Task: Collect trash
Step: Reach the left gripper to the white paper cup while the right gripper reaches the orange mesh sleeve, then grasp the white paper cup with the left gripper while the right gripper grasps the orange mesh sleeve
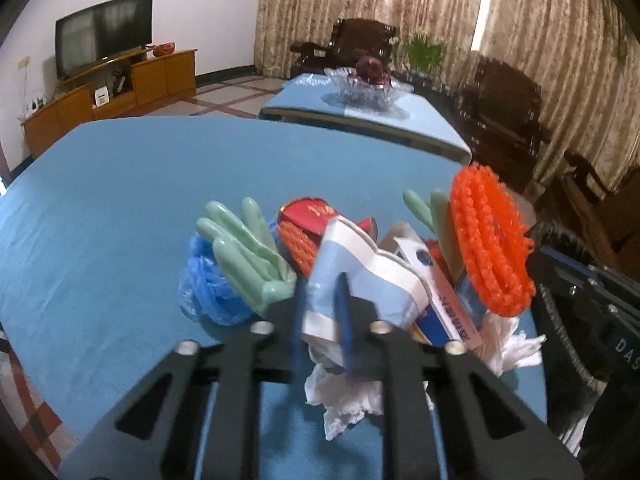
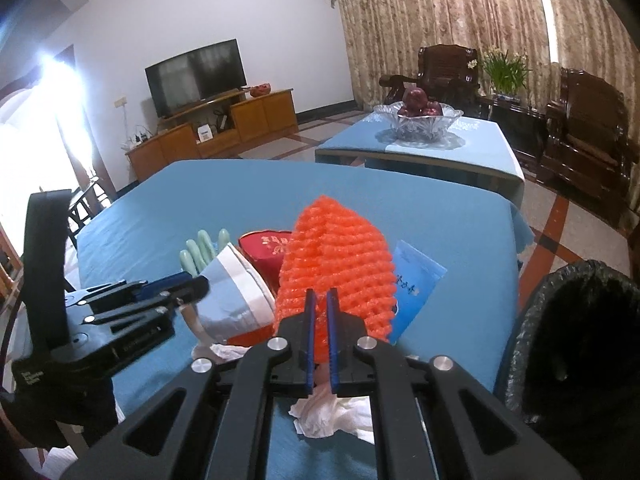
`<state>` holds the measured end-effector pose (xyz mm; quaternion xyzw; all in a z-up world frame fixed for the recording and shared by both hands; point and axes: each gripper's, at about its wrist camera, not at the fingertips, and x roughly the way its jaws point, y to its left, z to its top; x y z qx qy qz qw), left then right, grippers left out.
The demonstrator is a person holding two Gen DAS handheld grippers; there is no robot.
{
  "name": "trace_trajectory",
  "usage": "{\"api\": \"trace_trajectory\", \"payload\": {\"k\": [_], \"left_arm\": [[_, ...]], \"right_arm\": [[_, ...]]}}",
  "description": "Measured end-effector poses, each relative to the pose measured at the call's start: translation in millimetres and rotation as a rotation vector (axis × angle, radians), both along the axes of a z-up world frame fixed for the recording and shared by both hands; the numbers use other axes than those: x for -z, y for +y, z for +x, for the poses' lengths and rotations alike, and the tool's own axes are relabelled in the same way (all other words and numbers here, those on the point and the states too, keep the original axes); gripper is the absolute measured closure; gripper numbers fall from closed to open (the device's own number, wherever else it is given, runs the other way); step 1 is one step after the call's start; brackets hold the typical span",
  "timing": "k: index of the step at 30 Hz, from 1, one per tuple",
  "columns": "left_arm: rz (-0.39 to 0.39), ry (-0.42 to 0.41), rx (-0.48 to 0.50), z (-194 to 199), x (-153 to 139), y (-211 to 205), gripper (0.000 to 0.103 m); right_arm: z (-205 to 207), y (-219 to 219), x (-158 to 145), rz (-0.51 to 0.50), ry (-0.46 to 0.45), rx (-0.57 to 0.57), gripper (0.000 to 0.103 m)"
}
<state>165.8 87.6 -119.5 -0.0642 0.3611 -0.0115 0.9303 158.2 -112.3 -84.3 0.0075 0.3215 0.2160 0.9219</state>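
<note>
Trash pile sits mid-near on blue table, w/ bare cloth far and left. Right gripper, angled down, pinches orange foam net; black-lined bin just right of table edge. Left gripper, tilted down, clamps blue-white paper cup. Writing on boxes too blurred to read.

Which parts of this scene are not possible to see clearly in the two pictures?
- Black-lined trash bin, right wrist view: cut off by the right edge; its inside is too dark.
- Crumpled white tissue, left wrist view: partly hidden behind the left tool.
- Print on the blue-and-white box, left wrist view: blurred, unreadable.
</note>
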Motion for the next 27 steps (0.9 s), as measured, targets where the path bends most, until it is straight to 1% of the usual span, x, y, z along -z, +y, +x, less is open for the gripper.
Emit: {"api": "trace_trajectory", "payload": {"k": [1, 5, 7, 9, 10, 11, 12, 13, 15, 16, 19, 20, 21, 22, 24, 25, 27], "left_arm": [[-0.008, -0.007, 0.001, -1.1, -0.7, 1.0, 0.103], [-0.003, -0.014, -0.001, -3.5, -2.8, 2.7, 0.103], [-0.018, 0.001, 0.017, -4.5, 0.0, 2.6, 0.103], [-0.023, 0.026, 0.016, -2.8, 4.1, 2.6, 0.095], [-0.026, 0.039, 0.016, -1.4, 6.5, 3.3, 0.071], [-0.024, 0.051, 0.004, -1.1, 9.3, 2.7, 0.043], [-0.027, 0.05, 0.003, -1.8, 10.7, 3.8, 0.035], [-0.032, 0.045, 0.009, -3.1, 11.9, 2.5, 0.033], [-0.026, 0.054, 0.025, -1.7, 15.5, 0.2, 0.025], [-0.015, 0.064, 0.025, -0.9, 18.6, -1.4, 0.017], [-0.011, 0.088, 0.035, 3.3, 26.6, -3.1, 0.016], [-0.015, 0.096, 0.037, 4.5, 29.0, -3.0, 0.018], [-0.025, 0.096, 0.038, 4.6, 30.4, -1.9, 0.023], [-0.041, 0.097, 0.043, 5.1, 31.0, -0.9, 0.037], [-0.053, 0.095, 0.038, 7.8, 28.5, 0.9, 0.039], [-0.051, 0.086, 0.039, 7.0, 26.0, 0.7, 0.043], [-0.038, 0.065, 0.04, 4.1, 20.3, 0.3, 0.043]], "right_arm": [[0.0, 0.5, -1.8, 0.001, -0.002, -0.002, 0.097], [1.4, 2.0, -4.7, 0.001, -0.015, -0.012, 0.098], [2.5, 2.3, -3.7, 0.0, -0.012, -0.013, 0.098], [1.8, 3.3, -1.7, -0.013, -0.012, -0.014, 0.098], [1.4, 3.8, -0.3, -0.02, -0.011, -0.015, 0.098], [2.1, 3.3, 1.3, -0.022, -0.006, -0.014, 0.098], [1.5, 3.0, 2.0, -0.02, -0.002, -0.013, 0.098], [2.7, 1.9, 3.6, -0.02, 0.003, -0.009, 0.098], [3.8, 0.9, 6.2, -0.022, 0.012, -0.003, 0.098], [5.3, 0.0, 7.9, -0.022, 0.018, -0.002, 0.098], [8.3, -0.8, 11.6, -0.024, 0.03, 0.0, 0.098], [8.8, -0.7, 12.6, -0.026, 0.032, -0.001, 0.098], [9.9, -0.3, 14.0, -0.031, 0.035, -0.002, 0.098], [8.7, 0.3, 14.7, -0.033, 0.036, -0.003, 0.098], [9.1, 2.2, 14.7, -0.037, 0.037, -0.008, 0.098], [8.6, 2.5, 14.5, -0.038, 0.036, -0.013, 0.098], [8.9, 4.1, 11.9, -0.04, 0.032, -0.026, 0.098]]}}
